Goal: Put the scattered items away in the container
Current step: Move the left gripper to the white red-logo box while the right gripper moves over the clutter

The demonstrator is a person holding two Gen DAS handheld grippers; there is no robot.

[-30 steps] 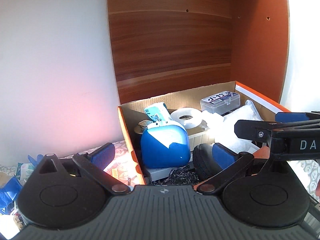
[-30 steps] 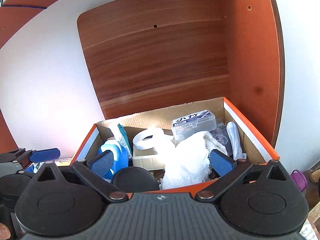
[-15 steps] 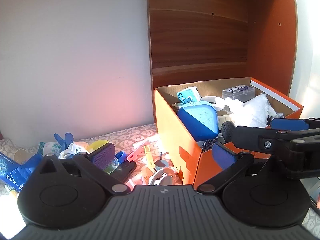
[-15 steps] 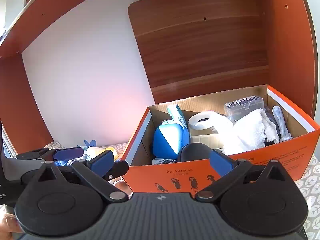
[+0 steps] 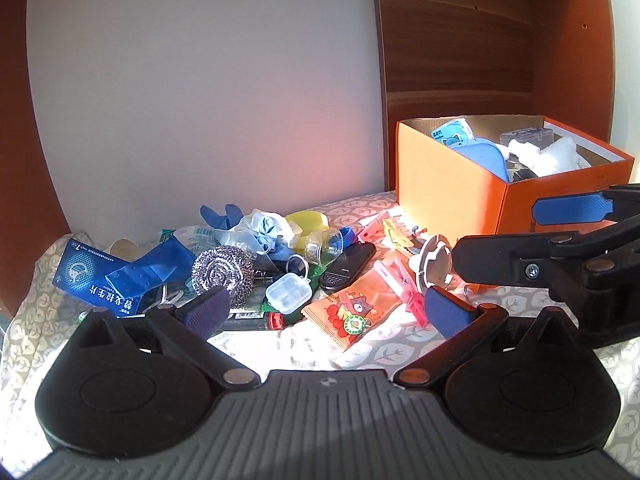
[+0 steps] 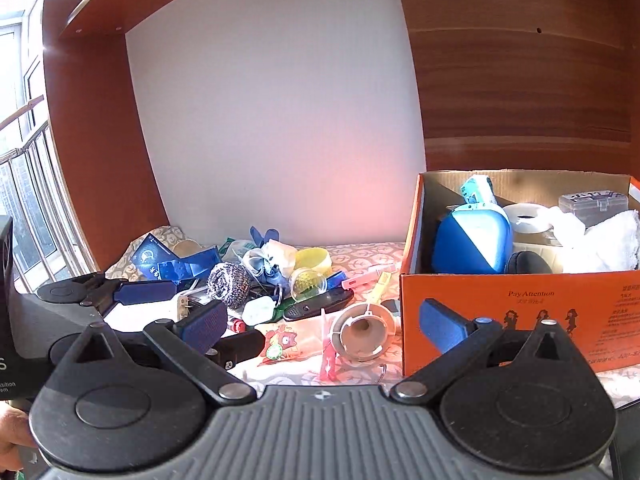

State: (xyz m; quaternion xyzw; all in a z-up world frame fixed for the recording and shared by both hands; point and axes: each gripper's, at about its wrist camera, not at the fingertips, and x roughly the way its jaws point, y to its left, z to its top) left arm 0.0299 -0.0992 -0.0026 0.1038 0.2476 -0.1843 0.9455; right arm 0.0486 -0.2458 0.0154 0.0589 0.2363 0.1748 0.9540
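Note:
An orange cardboard box [image 5: 448,184] stands at the right, also in the right wrist view [image 6: 500,312], holding a blue case [image 6: 472,240], a white towel [image 6: 612,240], a tape roll and a clear plastic case. Scattered items lie on the leaf-patterned cloth to its left: a steel scourer [image 5: 222,274], a small clear box [image 5: 289,293], a black remote [image 5: 348,266], an orange snack packet [image 5: 352,312], pink clips and a white round holder [image 5: 434,266]. My left gripper [image 5: 326,312] is open and empty above the pile. My right gripper [image 6: 324,322] is open and empty beside the box.
A blue card box [image 5: 92,280], blue gloves [image 5: 220,216], a yellow bowl [image 5: 306,222] and a clear cup lie further back in the pile. Wooden side panels and a white wall enclose the surface. A window with railing [image 6: 24,160] is far left.
Both grippers have pulled back from over the box and swung left, so the scattered pile has come into view. Both stay open and empty.

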